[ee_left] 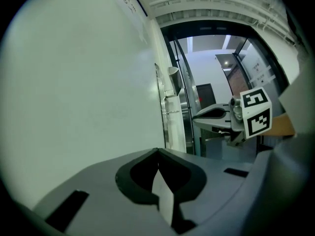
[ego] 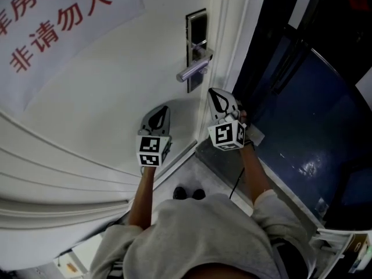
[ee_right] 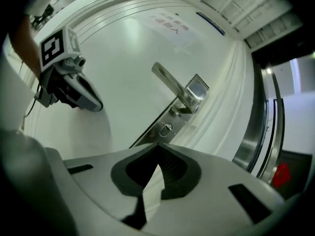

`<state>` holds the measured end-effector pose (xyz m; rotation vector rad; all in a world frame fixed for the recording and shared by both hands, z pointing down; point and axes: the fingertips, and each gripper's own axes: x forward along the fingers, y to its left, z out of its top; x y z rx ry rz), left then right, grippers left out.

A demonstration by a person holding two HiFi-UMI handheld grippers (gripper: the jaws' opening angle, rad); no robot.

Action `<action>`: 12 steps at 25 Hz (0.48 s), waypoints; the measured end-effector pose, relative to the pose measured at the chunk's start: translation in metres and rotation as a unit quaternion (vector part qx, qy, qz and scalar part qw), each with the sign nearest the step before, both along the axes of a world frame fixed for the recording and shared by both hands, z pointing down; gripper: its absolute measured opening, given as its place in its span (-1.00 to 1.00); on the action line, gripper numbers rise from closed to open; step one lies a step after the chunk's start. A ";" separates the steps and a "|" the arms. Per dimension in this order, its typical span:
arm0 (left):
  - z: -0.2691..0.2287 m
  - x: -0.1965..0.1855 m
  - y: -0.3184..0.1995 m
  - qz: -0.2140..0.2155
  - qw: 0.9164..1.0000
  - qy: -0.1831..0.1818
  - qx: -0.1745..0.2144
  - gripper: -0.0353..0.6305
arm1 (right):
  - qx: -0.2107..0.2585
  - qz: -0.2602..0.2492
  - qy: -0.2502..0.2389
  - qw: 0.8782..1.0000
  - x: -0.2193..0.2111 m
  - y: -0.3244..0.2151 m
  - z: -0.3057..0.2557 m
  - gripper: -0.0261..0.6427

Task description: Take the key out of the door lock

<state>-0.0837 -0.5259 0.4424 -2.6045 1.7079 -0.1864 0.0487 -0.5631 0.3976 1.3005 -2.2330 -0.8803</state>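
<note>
White door (ego: 104, 97) filled the left of the scene. Its steel lock plate (ego: 196, 34) sat by the door's right edge, with the lever handle (ego: 193, 70) jutting out from it. The left gripper (ego: 164, 110) hovered near the door face, left of the lever and nearer the person, its jaws clenched on nothing. The right gripper (ego: 216, 97) was close to the plate's lower end, likewise clenched and empty, and looked at the keyhole cylinder (ee_right: 167, 128) under the lever.

No key could be made out; the cylinder, where it would sit, seemed to show only a slot.

To do the reach well, the right jaws would first need to part. They should then line up square with the cylinder, pinch any key head across its flat sides and draw straight back without twisting.

A key there would probably have its long axis straight out from the door, head toward the person. Its real pose could not be told.
</note>
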 end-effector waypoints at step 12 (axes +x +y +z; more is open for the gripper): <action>0.002 0.001 -0.001 0.004 1.000 0.000 -0.003 -0.84 | 0.125 -0.013 0.269 0.955 -0.008 -0.019 -0.011 -0.85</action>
